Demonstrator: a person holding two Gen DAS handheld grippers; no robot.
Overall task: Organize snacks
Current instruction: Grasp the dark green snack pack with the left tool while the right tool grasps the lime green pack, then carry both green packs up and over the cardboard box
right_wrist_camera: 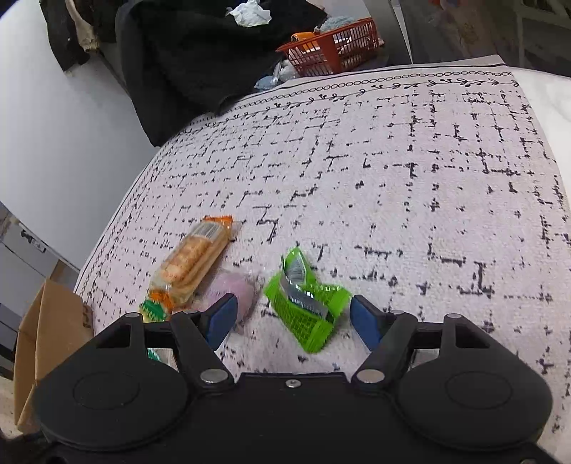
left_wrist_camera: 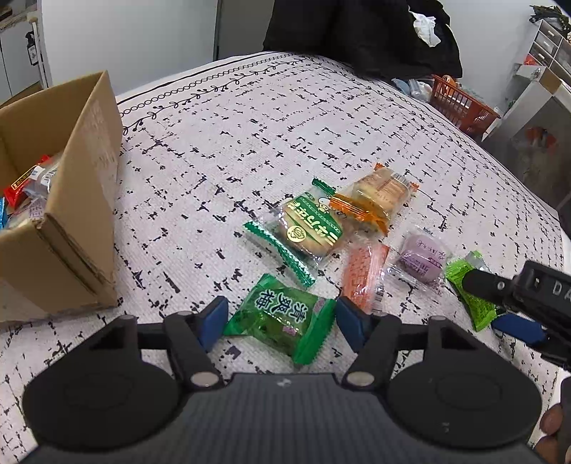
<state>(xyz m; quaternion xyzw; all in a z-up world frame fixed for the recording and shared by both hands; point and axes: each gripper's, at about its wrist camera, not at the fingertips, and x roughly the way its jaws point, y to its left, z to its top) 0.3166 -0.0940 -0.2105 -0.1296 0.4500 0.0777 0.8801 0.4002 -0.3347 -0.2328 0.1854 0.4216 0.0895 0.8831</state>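
Note:
Several wrapped snacks lie on the patterned tablecloth (left_wrist_camera: 285, 125). My left gripper (left_wrist_camera: 281, 319) is open, its blue pads on either side of a dark green candy packet (left_wrist_camera: 282, 319). Beyond it lie a green-edged biscuit packet (left_wrist_camera: 303, 232), an orange cracker packet (left_wrist_camera: 374, 196), an orange-pink wafer (left_wrist_camera: 364, 275) and a purple cake (left_wrist_camera: 423, 260). My right gripper (right_wrist_camera: 293, 321) is open around a bright green packet (right_wrist_camera: 307, 307), which also shows in the left wrist view (left_wrist_camera: 471, 296). The cracker packet (right_wrist_camera: 192, 260) and purple cake (right_wrist_camera: 232, 289) lie to its left.
An open cardboard box (left_wrist_camera: 71, 200) with several snacks inside stands at the left; its corner shows in the right wrist view (right_wrist_camera: 46, 339). An orange basket (left_wrist_camera: 460, 103) and dark clothing (left_wrist_camera: 357, 32) sit beyond the far table edge. Shelving stands at right.

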